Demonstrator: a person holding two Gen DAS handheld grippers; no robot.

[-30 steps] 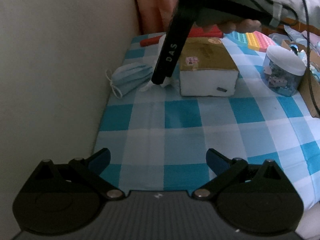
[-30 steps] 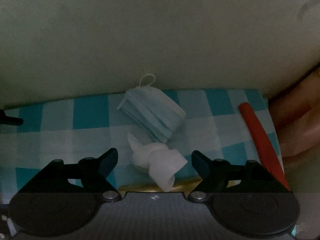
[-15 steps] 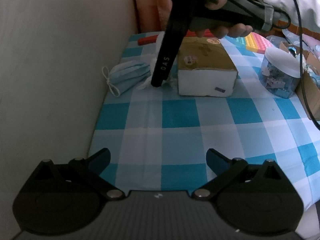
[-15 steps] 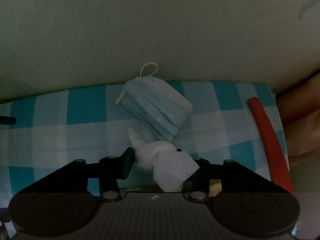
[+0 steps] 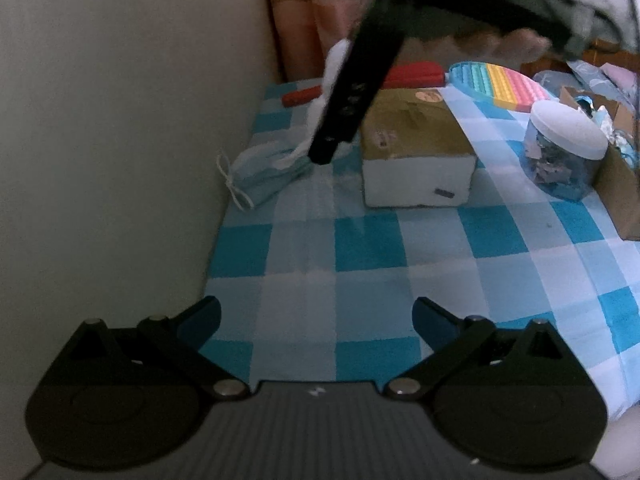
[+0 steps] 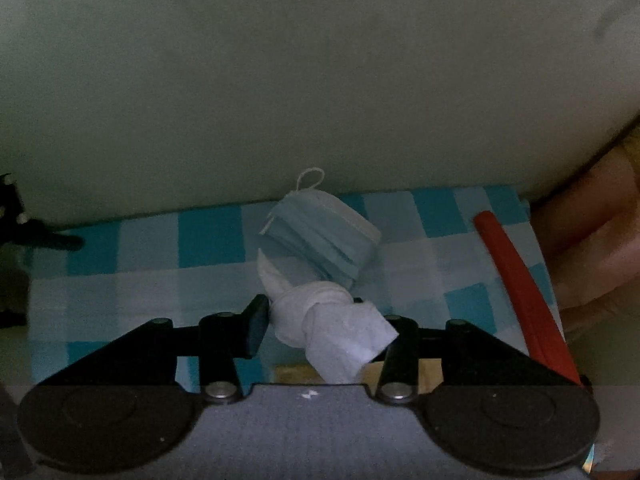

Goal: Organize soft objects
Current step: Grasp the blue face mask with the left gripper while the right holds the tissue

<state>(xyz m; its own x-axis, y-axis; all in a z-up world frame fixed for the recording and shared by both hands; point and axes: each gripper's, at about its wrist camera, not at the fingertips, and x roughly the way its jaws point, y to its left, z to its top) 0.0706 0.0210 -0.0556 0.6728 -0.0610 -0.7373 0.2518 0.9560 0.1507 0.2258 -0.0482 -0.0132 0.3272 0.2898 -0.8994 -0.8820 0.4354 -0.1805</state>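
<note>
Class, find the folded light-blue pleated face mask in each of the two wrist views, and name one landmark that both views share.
Left wrist view: the folded light-blue pleated face mask lies left of centre by the wall, on the blue-and-white checked cloth.
Right wrist view: the mask sits at centre, just beyond the knotted white tissue in the right gripper.
Shared landmark: the red stick.

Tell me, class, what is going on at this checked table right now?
A person's right hand-held gripper is shut on a knotted white tissue, holding it above the blue-and-white checked tablecloth, beside a folded blue face mask. The left hand-held gripper hangs open and empty over the cloth.
</note>
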